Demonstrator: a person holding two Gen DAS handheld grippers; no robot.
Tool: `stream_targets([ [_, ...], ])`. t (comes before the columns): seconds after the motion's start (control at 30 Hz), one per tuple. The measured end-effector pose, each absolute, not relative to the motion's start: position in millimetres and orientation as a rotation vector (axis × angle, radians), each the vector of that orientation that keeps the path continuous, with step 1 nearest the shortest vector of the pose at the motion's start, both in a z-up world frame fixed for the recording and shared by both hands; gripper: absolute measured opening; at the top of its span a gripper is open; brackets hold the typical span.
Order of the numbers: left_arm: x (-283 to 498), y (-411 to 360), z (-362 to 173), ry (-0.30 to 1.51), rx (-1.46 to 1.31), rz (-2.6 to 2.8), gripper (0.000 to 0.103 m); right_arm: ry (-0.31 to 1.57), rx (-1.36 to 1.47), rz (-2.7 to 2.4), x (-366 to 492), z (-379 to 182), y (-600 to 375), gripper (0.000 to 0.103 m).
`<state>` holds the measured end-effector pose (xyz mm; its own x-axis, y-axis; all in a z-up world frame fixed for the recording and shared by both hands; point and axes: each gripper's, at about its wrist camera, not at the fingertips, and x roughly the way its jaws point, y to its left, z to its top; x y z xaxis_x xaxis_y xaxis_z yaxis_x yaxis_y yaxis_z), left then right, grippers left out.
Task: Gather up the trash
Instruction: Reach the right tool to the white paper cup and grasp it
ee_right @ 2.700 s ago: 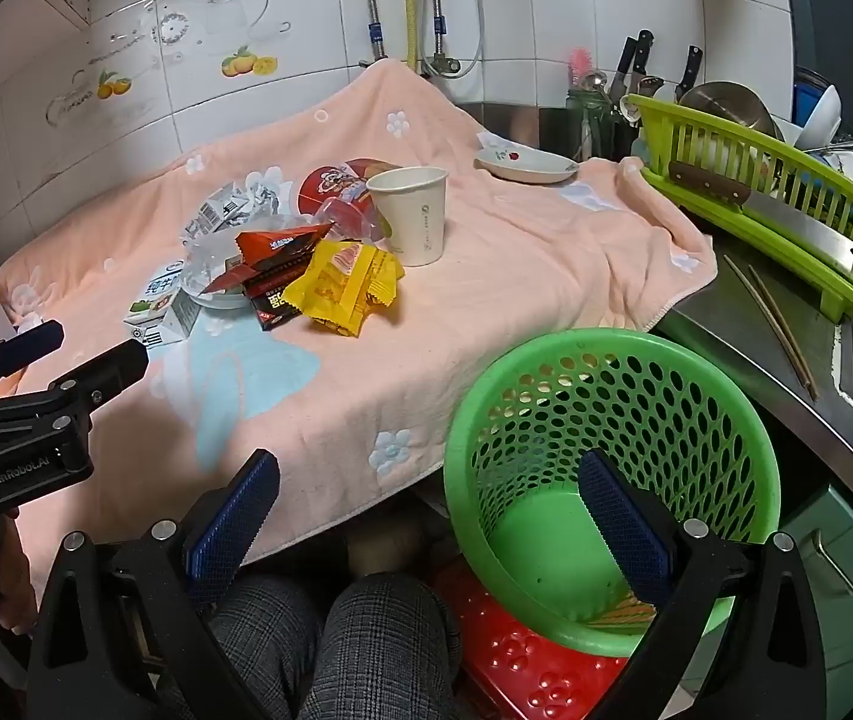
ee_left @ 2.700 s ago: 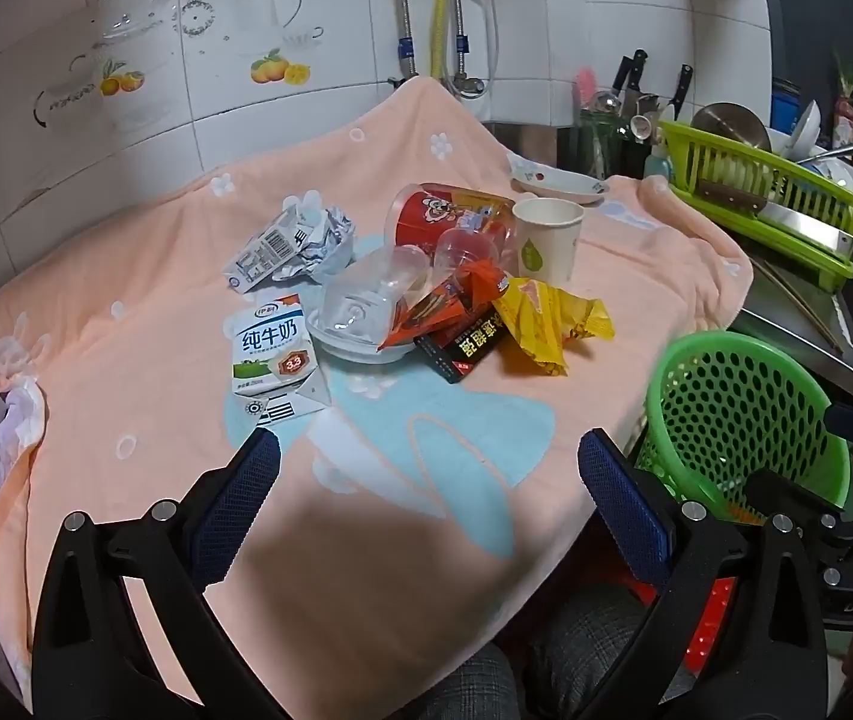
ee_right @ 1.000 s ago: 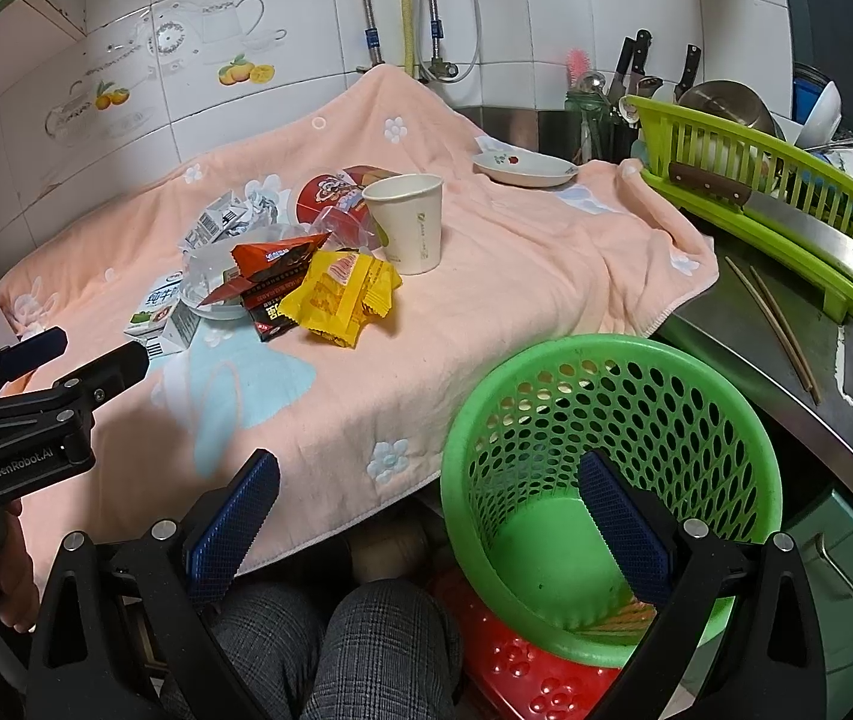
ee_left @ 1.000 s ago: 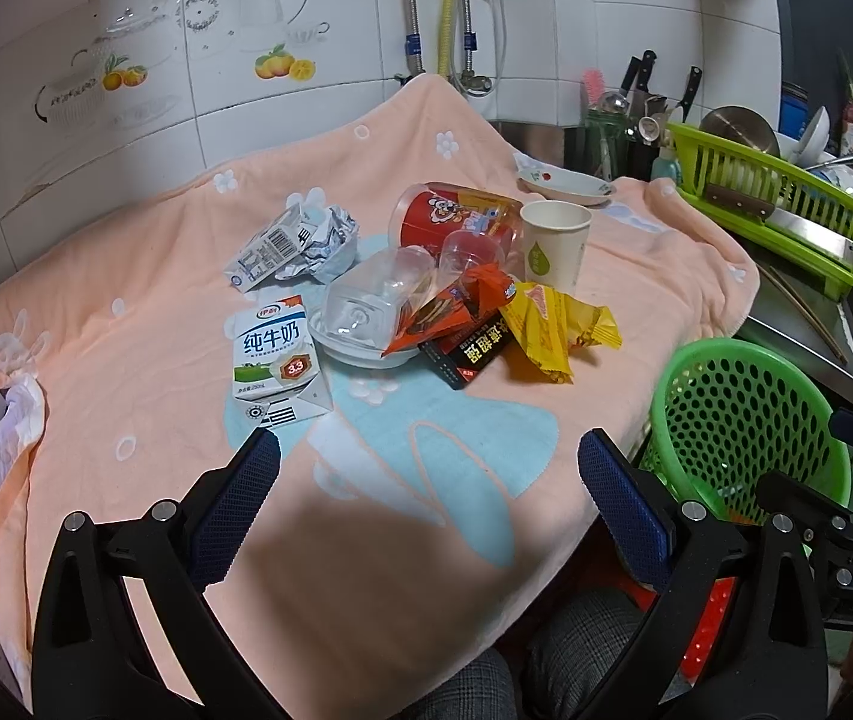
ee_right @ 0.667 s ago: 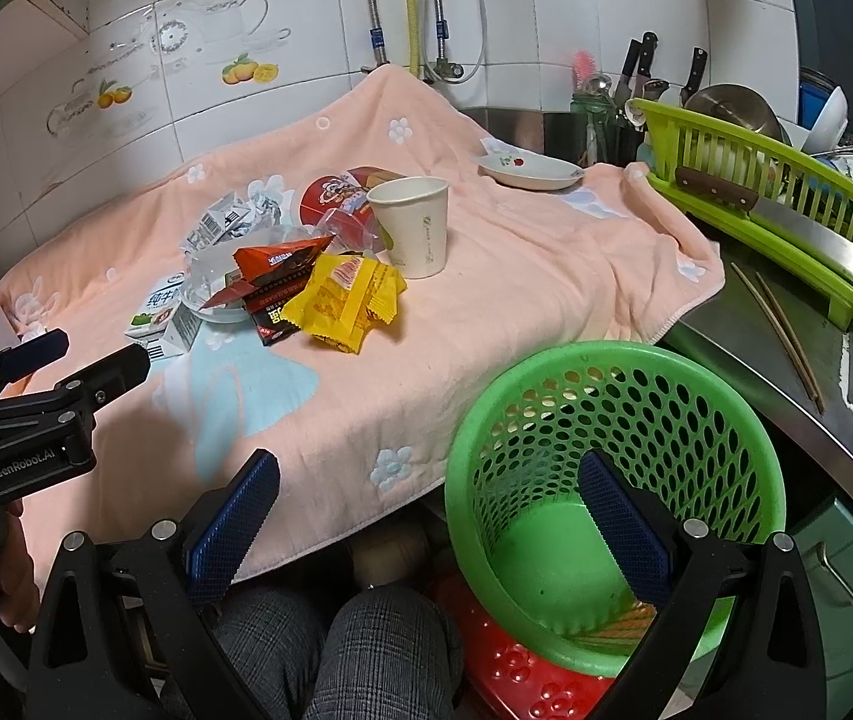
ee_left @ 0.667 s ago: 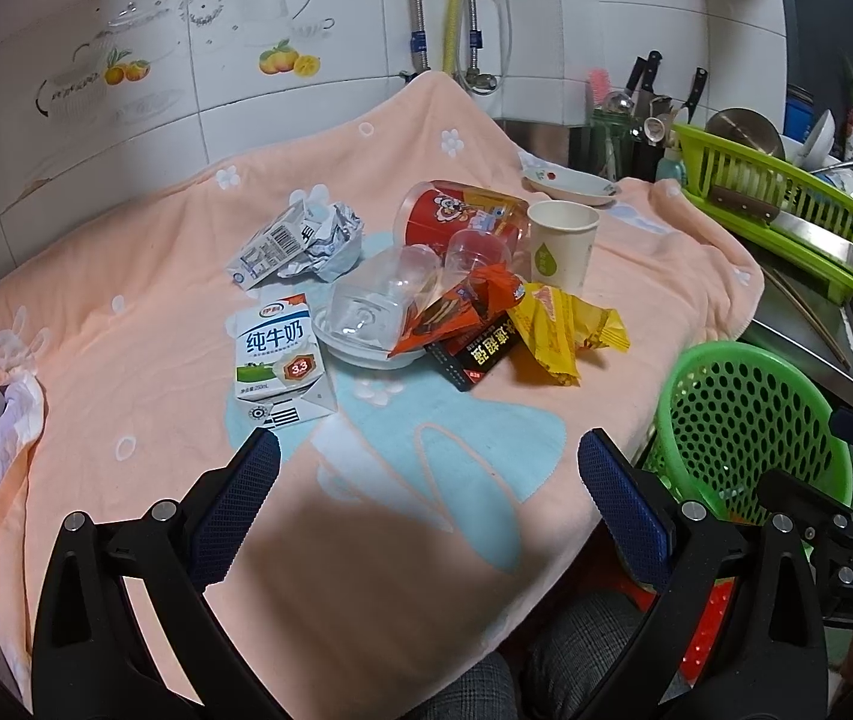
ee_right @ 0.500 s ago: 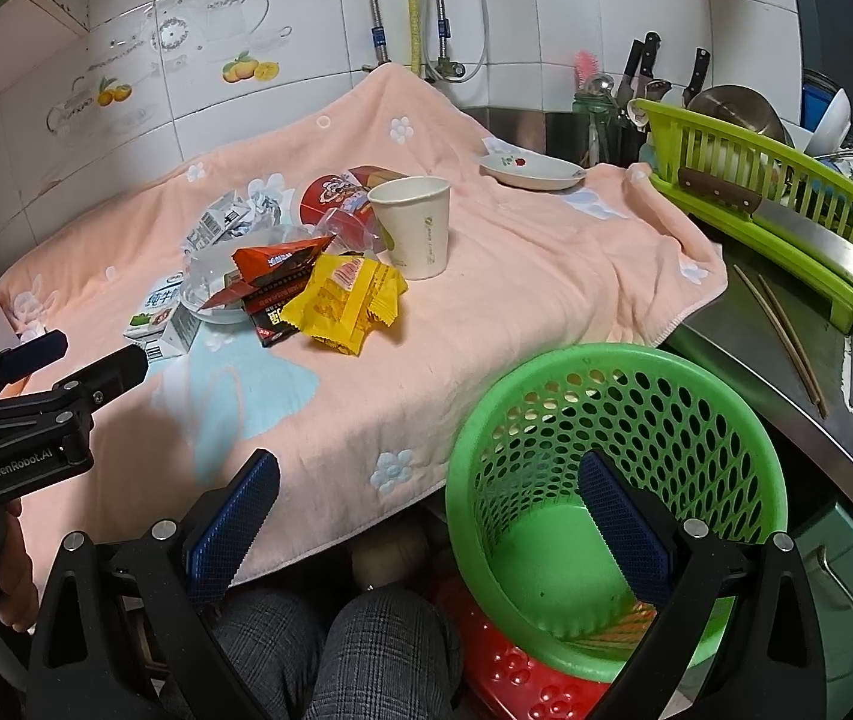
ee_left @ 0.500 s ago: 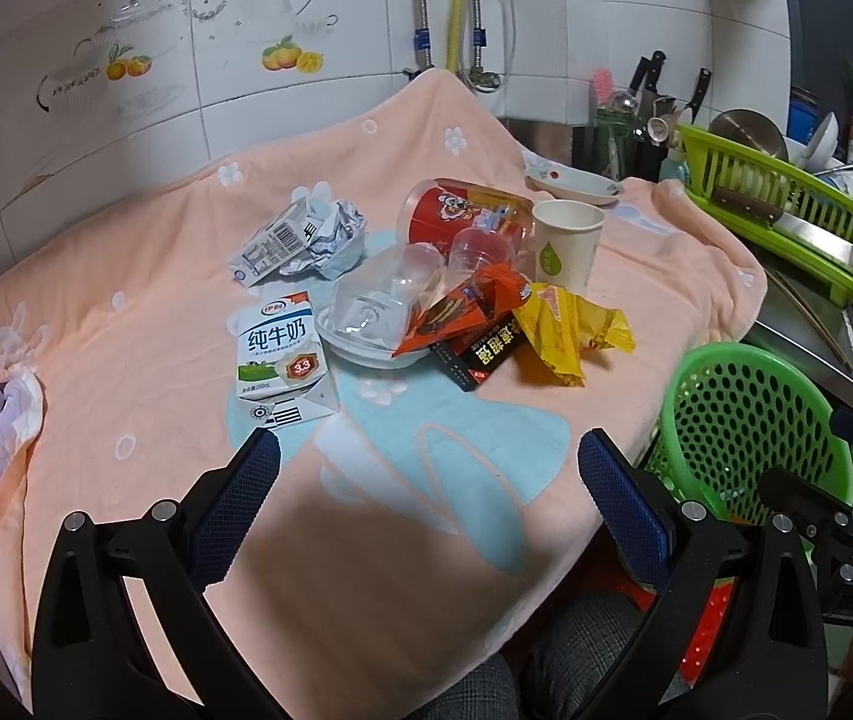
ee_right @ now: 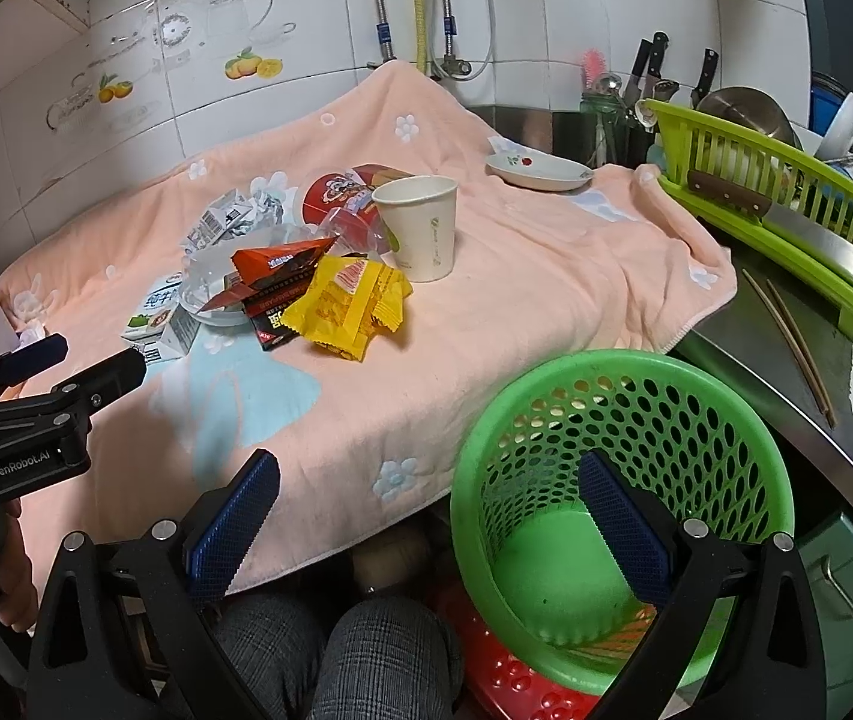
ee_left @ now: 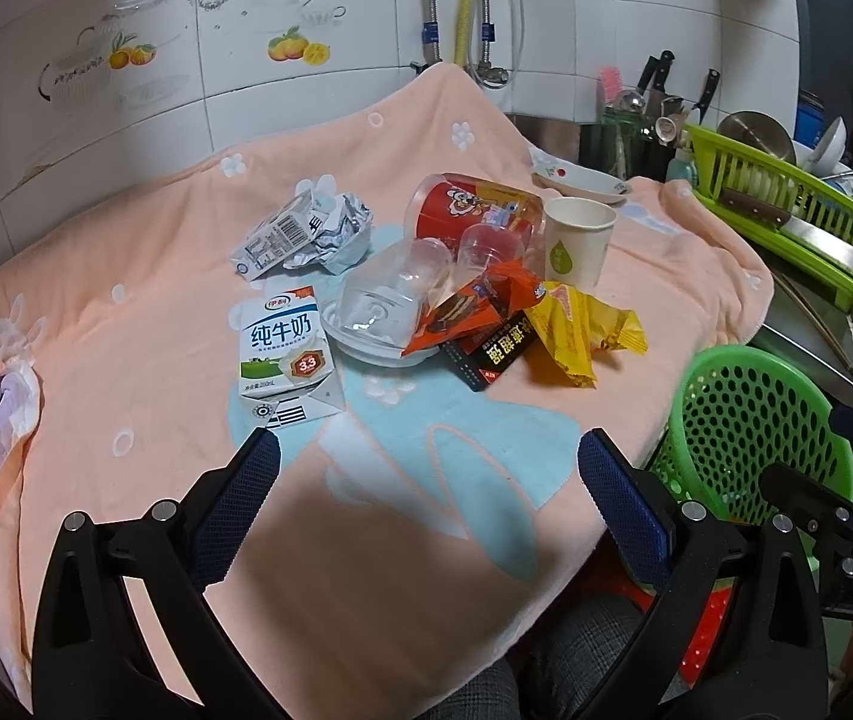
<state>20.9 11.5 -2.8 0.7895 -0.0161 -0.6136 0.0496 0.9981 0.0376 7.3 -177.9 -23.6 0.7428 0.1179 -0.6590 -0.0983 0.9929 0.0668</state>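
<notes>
A pile of trash lies on a peach towel (ee_left: 126, 312): a milk carton (ee_left: 285, 354), crumpled paper (ee_left: 312, 234), a clear plastic container (ee_left: 384, 300), an orange wrapper (ee_left: 468, 306), a black wrapper (ee_left: 495, 354), a yellow wrapper (ee_left: 576, 330), a paper cup (ee_left: 576, 243) and a red tub (ee_left: 468, 207). A green basket (ee_right: 618, 480) stands below the towel's right edge. My left gripper (ee_left: 426, 498) is open and empty, short of the carton. My right gripper (ee_right: 426, 510) is open and empty above the basket's left rim.
A small dish (ee_left: 579, 180) sits at the towel's far corner. A green dish rack (ee_right: 786, 204) with a knife stands at right, chopsticks (ee_right: 786, 336) on the steel counter beside it. A red stool (ee_right: 516, 690) and the person's knees are below.
Both grippers have drifted slightly, and the left one has edged a little closer to the pile. Nothing was taken hold of and both stay open.
</notes>
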Motion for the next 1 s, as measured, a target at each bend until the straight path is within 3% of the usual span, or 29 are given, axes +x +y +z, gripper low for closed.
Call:
stream_targets([
  [1.0,54.8,47.6,-11.5,0.688,0.024,0.006,0.098,0.723,-0.049,0.205,147.2,-2.6,-165.9,0.096],
])
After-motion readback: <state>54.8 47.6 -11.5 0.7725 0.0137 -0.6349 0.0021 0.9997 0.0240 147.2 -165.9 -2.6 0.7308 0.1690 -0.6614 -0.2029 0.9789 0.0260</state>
